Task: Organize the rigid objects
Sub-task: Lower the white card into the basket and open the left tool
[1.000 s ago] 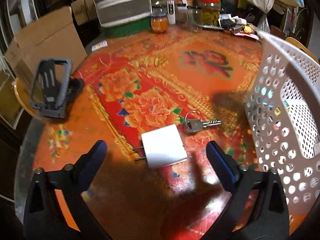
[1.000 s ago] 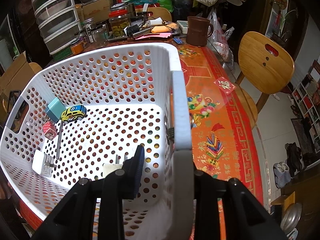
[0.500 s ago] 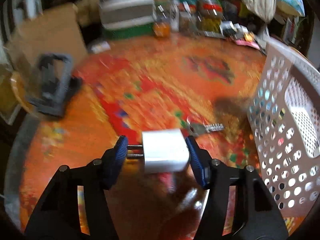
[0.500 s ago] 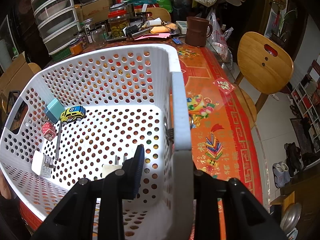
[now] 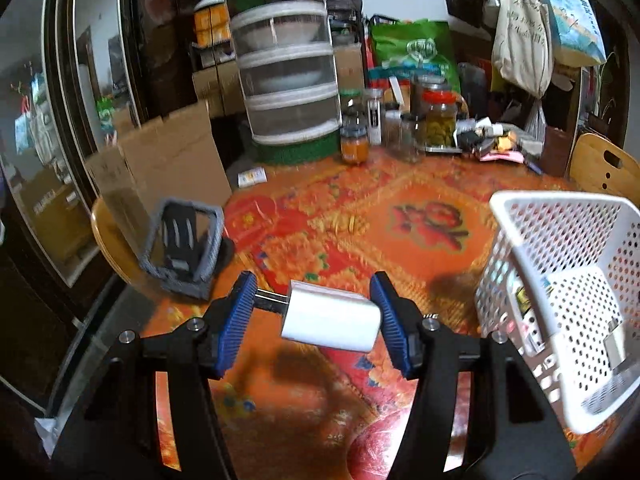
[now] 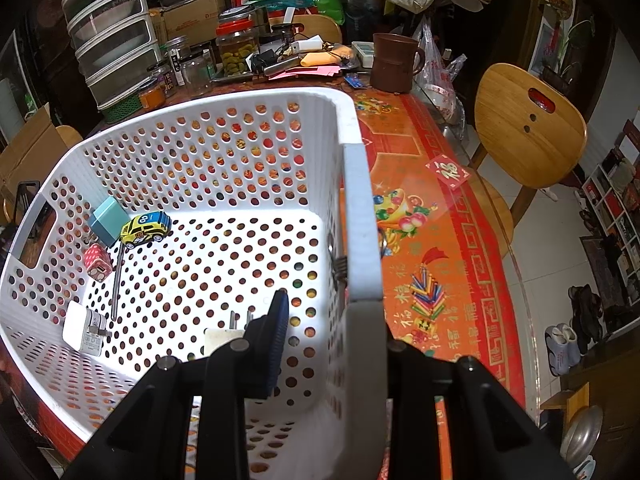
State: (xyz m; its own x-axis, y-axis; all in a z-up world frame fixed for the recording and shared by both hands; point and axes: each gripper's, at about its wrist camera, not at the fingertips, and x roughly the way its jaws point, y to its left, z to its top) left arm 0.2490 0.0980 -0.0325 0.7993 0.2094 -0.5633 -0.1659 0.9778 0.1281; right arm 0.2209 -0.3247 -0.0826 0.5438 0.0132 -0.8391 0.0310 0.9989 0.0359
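My left gripper (image 5: pixel 314 322) is shut on a white plug adapter (image 5: pixel 330 321), prongs pointing left, and holds it above the red patterned tablecloth. The white perforated basket (image 5: pixel 560 216) stands to its right. My right gripper (image 6: pixel 334 332) is shut on the basket's right wall (image 6: pixel 358 208); one finger is inside, the other is hidden outside it. The basket holds a yellow toy car (image 6: pixel 145 228), a teal block (image 6: pixel 107 220), a small red box (image 6: pixel 97 262), a metal rod (image 6: pixel 117 284) and two white adapters (image 6: pixel 85 333).
A black phone stand (image 5: pixel 184 244) stands at the table's left edge beside a cardboard box (image 5: pixel 160 160). Jars (image 5: pixel 438 120), a stack of plastic trays (image 5: pixel 284 60) and clutter line the far side. A brown mug (image 6: pixel 394 62) and a wooden chair (image 6: pixel 528 128) are right of the basket.
My left gripper closed on the white adapter and lifted it off the table; the view tilted up. The key that lay by the adapter is out of sight. My right gripper stayed on the basket wall.
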